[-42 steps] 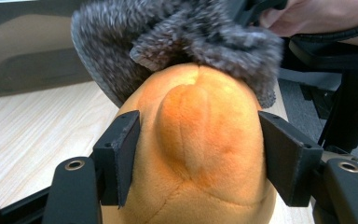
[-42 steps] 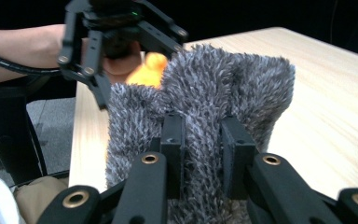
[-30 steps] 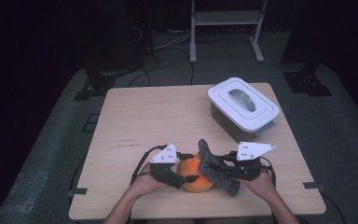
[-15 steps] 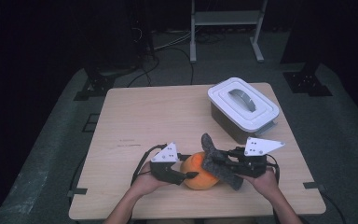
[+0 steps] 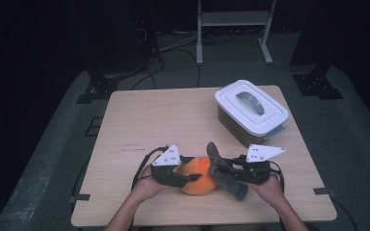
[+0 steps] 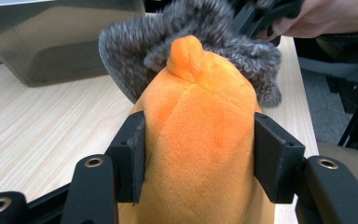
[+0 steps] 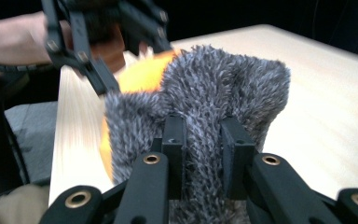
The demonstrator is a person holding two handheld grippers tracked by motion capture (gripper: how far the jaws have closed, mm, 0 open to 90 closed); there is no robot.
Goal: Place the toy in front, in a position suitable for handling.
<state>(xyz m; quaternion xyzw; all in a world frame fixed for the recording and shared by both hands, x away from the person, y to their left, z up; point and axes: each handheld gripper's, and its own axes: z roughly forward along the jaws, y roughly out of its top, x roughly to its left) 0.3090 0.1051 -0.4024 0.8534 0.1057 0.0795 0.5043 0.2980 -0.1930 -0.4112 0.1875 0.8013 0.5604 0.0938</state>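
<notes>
Near bench (image 5: 139, 125) front edge: orange plush (image 5: 200, 174) pinched by left gripper (image 5: 189, 177) fingers (image 6: 131, 154), dented, judged soft and light. Grey fur (image 5: 225, 169) squeezed thin in right gripper (image 5: 221, 169) fingers (image 7: 175, 140); firm mid-body holds advised.

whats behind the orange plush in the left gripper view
A grey furry piece lies right behind the orange plush, with a lidded grey box further back. The plush covers the fur's middle, so its full shape is hidden.
</notes>
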